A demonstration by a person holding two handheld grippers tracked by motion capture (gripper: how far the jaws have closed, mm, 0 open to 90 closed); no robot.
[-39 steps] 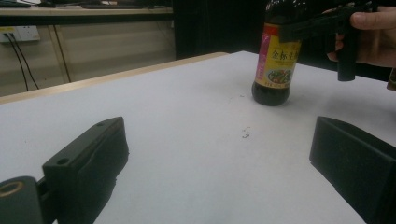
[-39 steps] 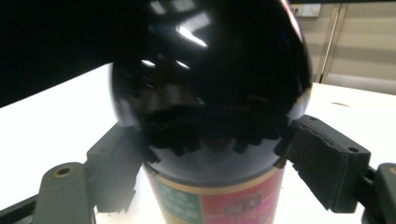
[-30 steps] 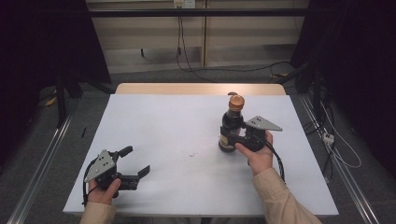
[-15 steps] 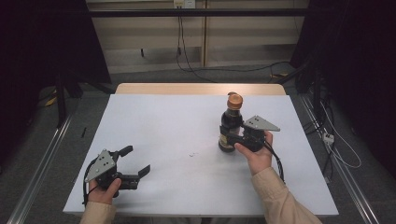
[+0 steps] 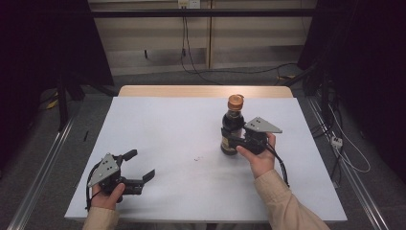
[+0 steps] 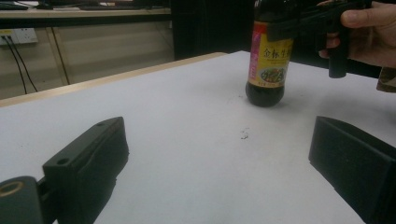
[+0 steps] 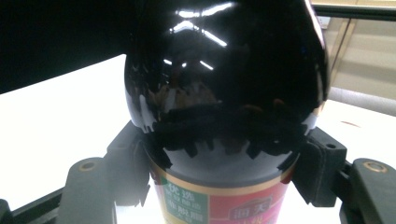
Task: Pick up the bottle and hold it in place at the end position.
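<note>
High view put our left tool (image 5: pixel 136 167) nearest us, jaws spread wide on nothing, low on the desk (image 5: pixel 167 124) and well apart from the work. Farther off and to the right stood the dark sauce bottle (image 5: pixel 233 125), upright, long axis vertical, orange cap on top. Our right tool (image 5: pixel 233 138) reached it level from the right and had just closed its jaws on the bottle's body (above the label). We judged any lift would go straight up.

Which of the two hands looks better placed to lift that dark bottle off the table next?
The right. The right gripper has just been closing and its jaws now clamp the sauce bottle, which stands upright on the table. The left gripper rests open near the front left corner, far from the bottle.
</note>
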